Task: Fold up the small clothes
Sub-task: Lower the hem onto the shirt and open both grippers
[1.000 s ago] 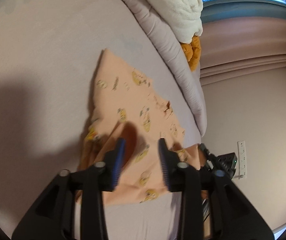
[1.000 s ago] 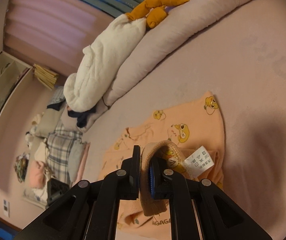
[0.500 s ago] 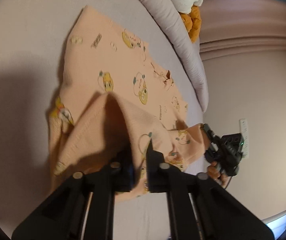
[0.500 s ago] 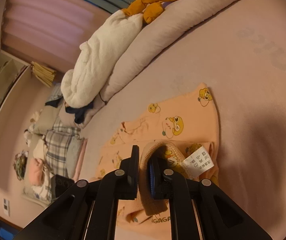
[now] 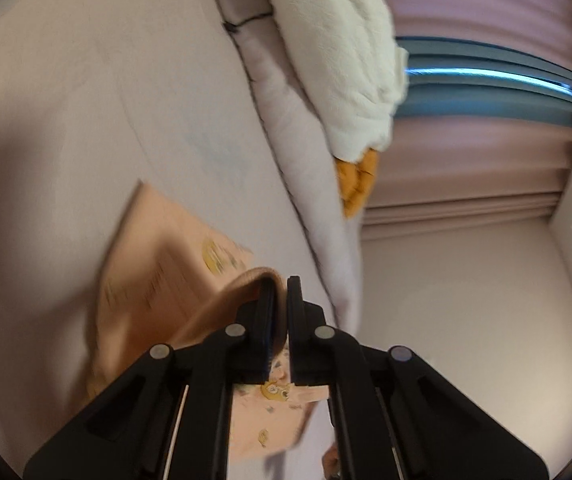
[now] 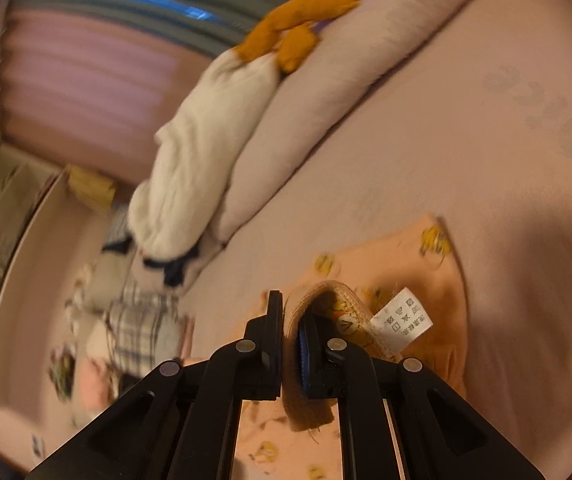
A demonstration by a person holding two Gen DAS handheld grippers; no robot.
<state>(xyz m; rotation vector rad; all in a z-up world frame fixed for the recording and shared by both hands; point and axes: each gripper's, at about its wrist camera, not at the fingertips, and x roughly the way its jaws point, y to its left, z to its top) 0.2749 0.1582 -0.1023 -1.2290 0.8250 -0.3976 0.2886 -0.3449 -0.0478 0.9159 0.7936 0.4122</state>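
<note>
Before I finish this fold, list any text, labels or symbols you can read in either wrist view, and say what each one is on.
White care tag sewn to the orange garment: printed characters and laundry symbols, too small to read.
Faint grey lettering printed on the bed sheet: blurred, unreadable.
Left wrist view: no text visible; the garment's cartoon prints are motion-blurred.

Both wrist views look closely along their tools across the bed (image 5: pixel 86 120), sharing the white plush (image 6: pixel 206 148).
</note>
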